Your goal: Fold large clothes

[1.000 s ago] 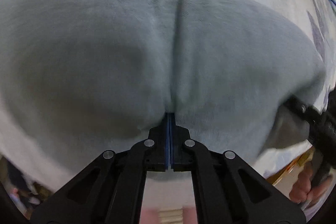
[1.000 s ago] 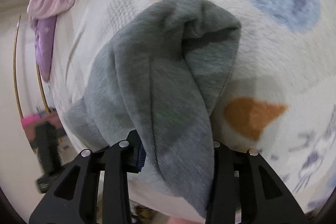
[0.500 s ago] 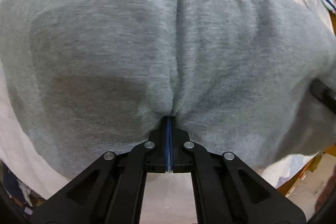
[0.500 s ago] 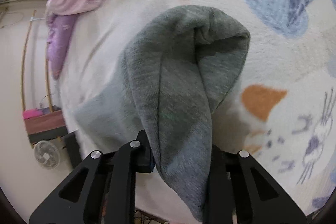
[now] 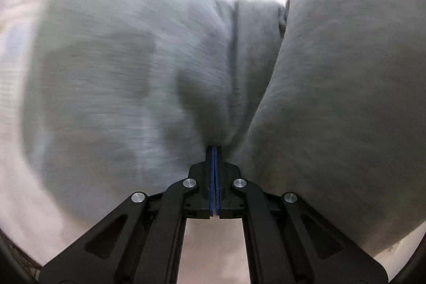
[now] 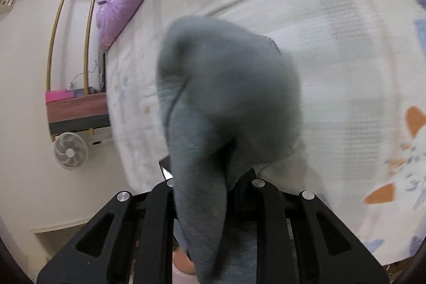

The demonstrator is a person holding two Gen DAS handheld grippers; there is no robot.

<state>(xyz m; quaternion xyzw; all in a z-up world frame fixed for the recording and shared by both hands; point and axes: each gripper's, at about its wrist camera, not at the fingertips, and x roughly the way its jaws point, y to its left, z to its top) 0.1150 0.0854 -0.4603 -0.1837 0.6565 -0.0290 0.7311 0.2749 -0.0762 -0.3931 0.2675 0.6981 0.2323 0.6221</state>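
Both tools pinch the grey garment above the bed: left tool pressed tight, right tool seemingly clamping a bunched corner through blur. Carry both corners level, keeping tension.

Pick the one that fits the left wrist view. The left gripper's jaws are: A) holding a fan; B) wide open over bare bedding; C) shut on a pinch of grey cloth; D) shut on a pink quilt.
C: the left gripper has its blue pads together, and the grey cloth gathers into a crease right at their tips.
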